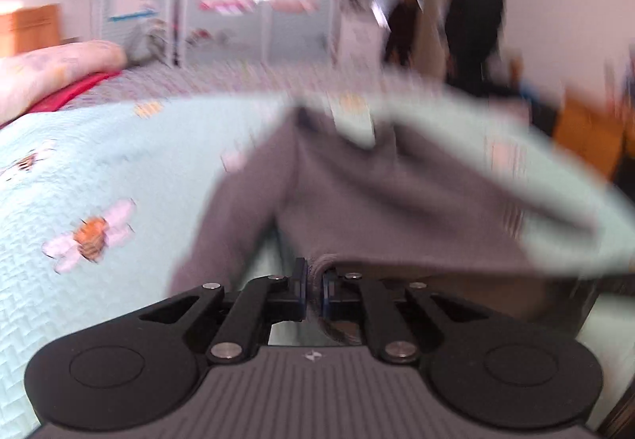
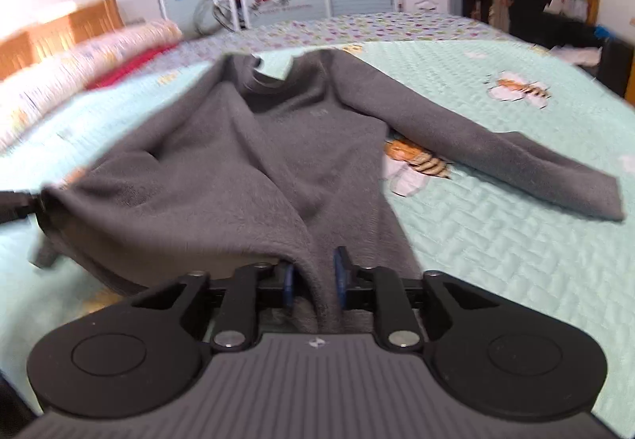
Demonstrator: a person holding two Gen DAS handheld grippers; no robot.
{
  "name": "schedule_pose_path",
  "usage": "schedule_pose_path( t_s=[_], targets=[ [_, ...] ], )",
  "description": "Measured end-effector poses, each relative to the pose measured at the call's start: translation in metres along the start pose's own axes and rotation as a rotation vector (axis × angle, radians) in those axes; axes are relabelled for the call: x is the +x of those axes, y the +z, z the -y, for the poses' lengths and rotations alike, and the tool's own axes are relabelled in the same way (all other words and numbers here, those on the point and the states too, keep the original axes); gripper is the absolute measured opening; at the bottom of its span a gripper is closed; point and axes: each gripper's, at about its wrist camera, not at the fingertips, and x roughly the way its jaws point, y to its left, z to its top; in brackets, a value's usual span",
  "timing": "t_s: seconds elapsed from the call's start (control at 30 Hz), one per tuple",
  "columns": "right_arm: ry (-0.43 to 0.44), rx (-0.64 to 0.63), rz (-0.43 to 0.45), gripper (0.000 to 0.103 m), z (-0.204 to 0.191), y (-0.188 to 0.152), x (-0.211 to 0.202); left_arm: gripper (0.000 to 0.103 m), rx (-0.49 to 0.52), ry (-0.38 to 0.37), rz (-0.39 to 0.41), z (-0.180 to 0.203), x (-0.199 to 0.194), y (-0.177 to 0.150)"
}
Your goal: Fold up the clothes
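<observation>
Both grippers clench the grey sweater's (image 2: pixel 222 177) hem: left gripper (image 1: pixel 313 290) in a blurred view, right gripper (image 2: pixel 315 282) hiding the hem edge; far sleeve (image 2: pixel 516 161) lies on the bed (image 2: pixel 496 240).

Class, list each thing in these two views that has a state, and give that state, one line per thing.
Left gripper: jaws shut on the grey sweater's hem.
Right gripper: jaws shut on a fold of the hem.
Grey sweater: lifted at the hem, rumpled, not yet folded.
Sweater sleeve: stretched out flat on the quilt.
</observation>
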Motion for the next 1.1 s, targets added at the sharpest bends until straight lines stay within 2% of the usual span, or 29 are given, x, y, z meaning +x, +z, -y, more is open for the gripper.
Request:
schedule_pose_path(
  t_s=[0.07, 0.1, 0.13, 0.23, 0.37, 0.43, 0.53, 0.7, 0.77, 0.83, 0.87, 0.9, 0.97, 1.1],
  targets=[
    [0.071, -0.004, 0.013, 0.017, 0.0, 0.001, -0.008, 0.005, -0.02, 0.052, 0.055, -0.01, -0.029, 0.012],
    [0.106, -0.02, 0.017, 0.023, -0.002, 0.001, -0.013, 0.004, -0.023, 0.081, 0.043, -0.016, -0.034, 0.009],
    [0.091, -0.036, 0.017, 0.033, -0.001, -0.004, -0.017, 0.004, -0.026, 0.106, 0.021, -0.022, -0.037, 0.006],
    [0.046, -0.083, 0.017, 0.05, 0.002, -0.018, -0.028, 0.003, -0.058, 0.131, -0.062, -0.036, -0.032, -0.016],
    [-0.018, -0.147, 0.017, 0.05, 0.006, -0.037, -0.043, 0.002, -0.097, 0.163, -0.076, -0.045, -0.028, -0.029],
    [-0.105, -0.218, 0.002, 0.05, 0.007, -0.044, -0.045, 0.003, -0.095, 0.17, -0.081, -0.046, -0.024, -0.029],
    [-0.174, -0.311, -0.013, 0.05, 0.007, -0.05, -0.038, 0.003, -0.08, 0.161, -0.091, -0.043, -0.022, -0.028],
    [-0.233, -0.322, -0.041, 0.05, 0.015, -0.047, -0.012, 0.006, -0.054, 0.142, -0.119, -0.032, -0.022, -0.037],
    [-0.22, -0.307, -0.041, 0.05, 0.017, -0.047, -0.004, 0.008, -0.064, 0.138, -0.152, -0.032, -0.018, -0.045],
    [-0.207, -0.29, -0.041, 0.044, 0.019, -0.046, 0.005, 0.013, -0.083, 0.148, -0.182, -0.033, -0.013, -0.05],
    [-0.202, -0.247, -0.031, 0.035, 0.021, -0.044, 0.0, 0.019, -0.091, 0.155, -0.191, -0.034, -0.012, -0.052],
    [-0.198, -0.204, -0.022, 0.003, 0.022, -0.042, -0.004, 0.024, -0.094, 0.157, -0.193, -0.034, -0.013, -0.053],
    [-0.189, -0.119, -0.003, 0.003, 0.026, -0.039, -0.012, 0.03, -0.09, 0.158, -0.192, -0.033, -0.013, -0.052],
    [-0.17, 0.052, 0.036, 0.002, 0.033, -0.031, -0.03, 0.035, -0.09, 0.17, -0.172, -0.034, -0.02, -0.044]
  ],
)
